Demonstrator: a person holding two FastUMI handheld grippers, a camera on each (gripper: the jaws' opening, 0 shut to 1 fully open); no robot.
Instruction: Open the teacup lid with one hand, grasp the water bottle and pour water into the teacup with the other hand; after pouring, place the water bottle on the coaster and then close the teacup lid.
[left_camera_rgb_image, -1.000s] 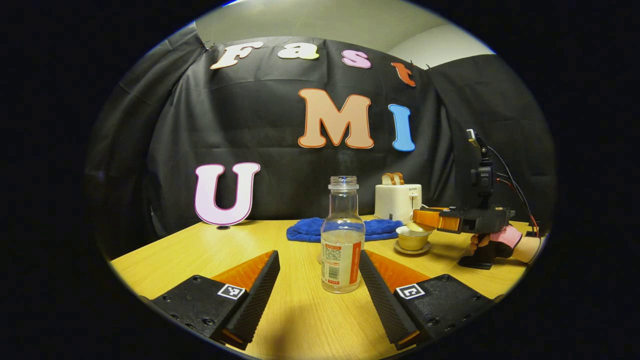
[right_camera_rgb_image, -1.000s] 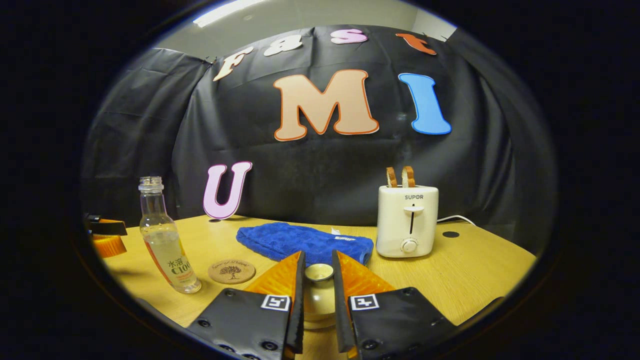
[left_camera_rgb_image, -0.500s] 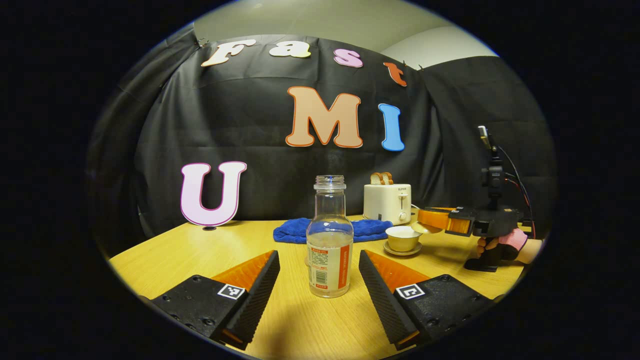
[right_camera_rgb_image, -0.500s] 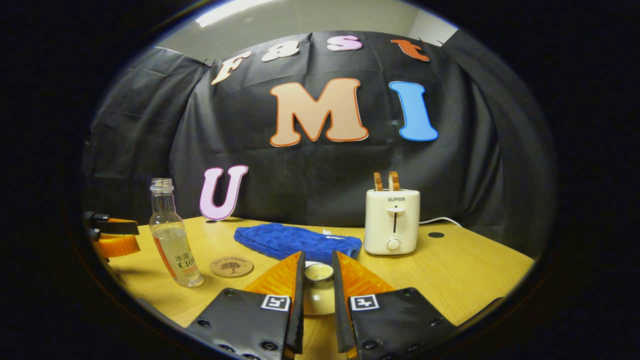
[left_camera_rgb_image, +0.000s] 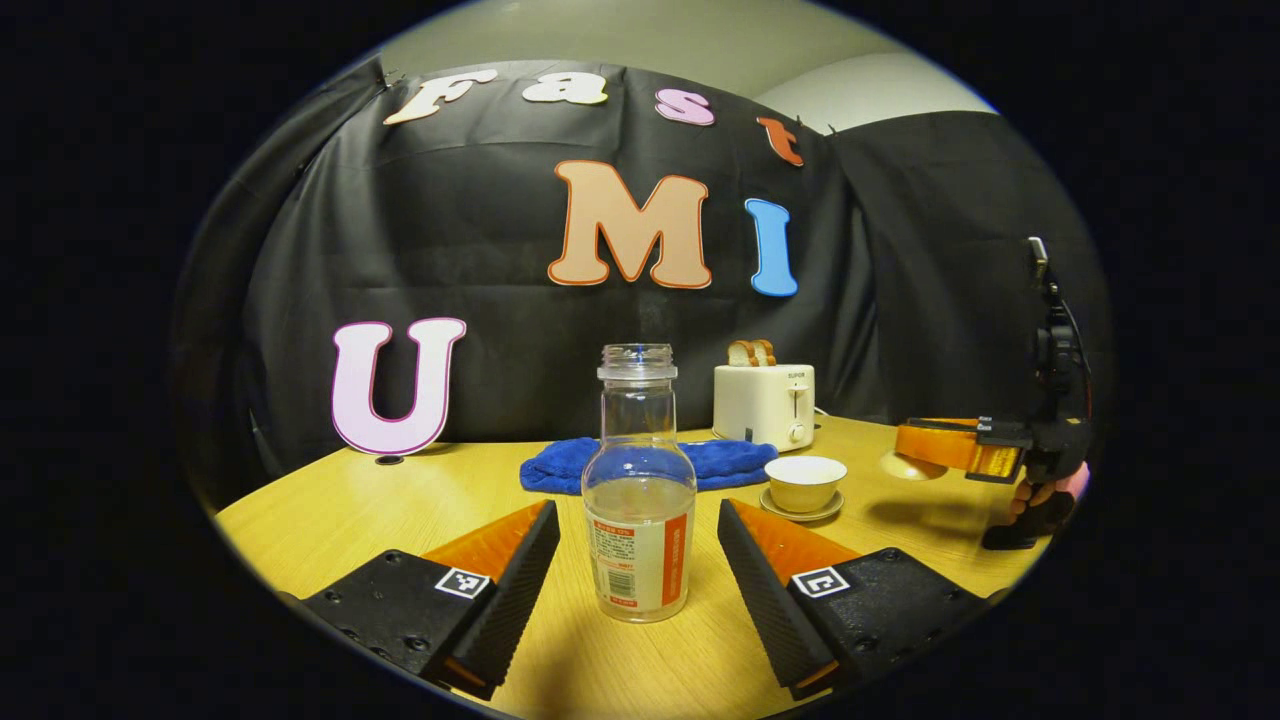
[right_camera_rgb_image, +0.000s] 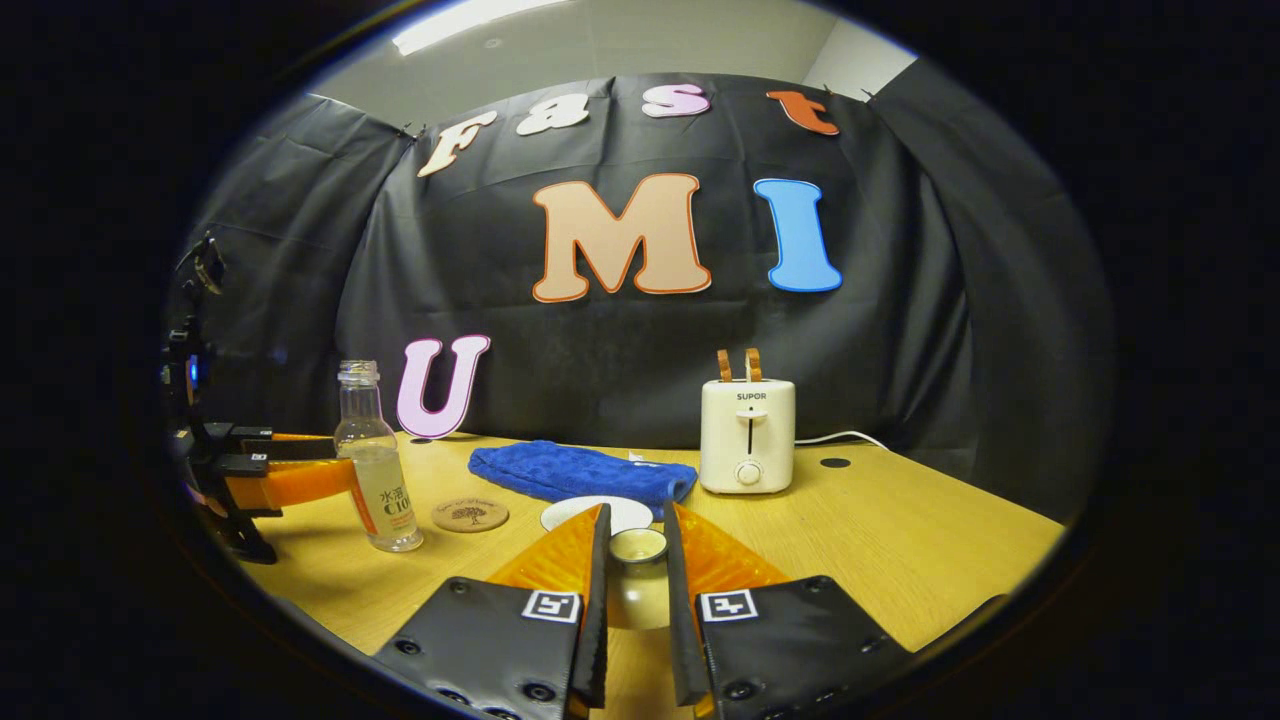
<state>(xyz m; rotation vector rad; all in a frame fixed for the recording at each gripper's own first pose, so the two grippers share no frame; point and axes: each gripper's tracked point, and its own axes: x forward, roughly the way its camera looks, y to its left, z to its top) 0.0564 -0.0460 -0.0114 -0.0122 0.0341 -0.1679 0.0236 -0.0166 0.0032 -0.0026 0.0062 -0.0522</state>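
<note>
Step in hand, as I judge it: lid is off, bottle grasp about to begin.

Left gripper view, near to far. Left gripper at 6 o'clock, fingers spread wide, not touching anything. Water bottle stands upright between them on the table, uncapped, roughly a third full; a clear gap shows on each side of it. Beyond, at about 2 o'clock of the bottle, the teacup sits open on its saucer. Blue cloth lies behind the bottle, toaster farther back. Out at 3 o'clock the right gripper hangs above the table, well apart from the cup.

Right gripper view. Right gripper at 6 o'clock, fingers clamped on the knob of the teacup lid, lid carried clear of the cup. Coaster at 10 o'clock, just beside the bottle.

Next move calls for: close the left fingers squarely on the bottle's labelled body, lift, carry toward the cup at 2 o'clock, tilt slowly. Keep the lid held aside meanwhile.
</note>
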